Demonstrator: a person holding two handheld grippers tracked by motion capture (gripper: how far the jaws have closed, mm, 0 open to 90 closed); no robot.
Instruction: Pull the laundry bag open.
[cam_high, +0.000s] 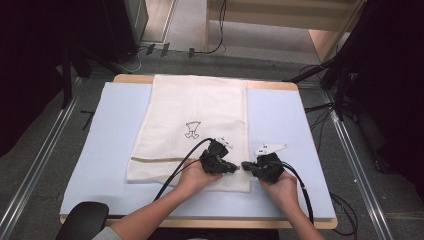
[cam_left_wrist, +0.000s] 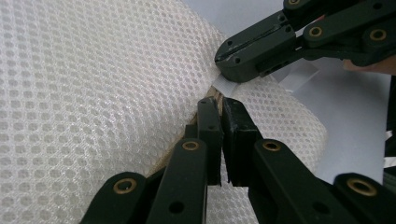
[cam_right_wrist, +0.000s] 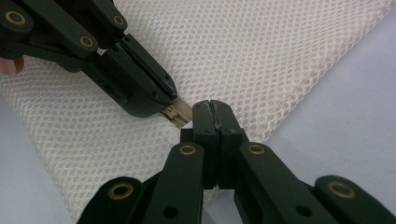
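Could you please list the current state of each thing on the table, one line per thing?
mesh laundry bag: lying flat on the table, zipper seam running across its near part.
zipper pull: tan, clamped at the bag's near right edge.
left gripper: shut on the zipper pull.
right gripper: shut on a white tab at the bag's edge.
table: covered by a pale blue mat.

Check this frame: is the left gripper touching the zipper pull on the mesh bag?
Touching. The right gripper view shows the left gripper clamped on the tan zipper pull of the mesh bag.
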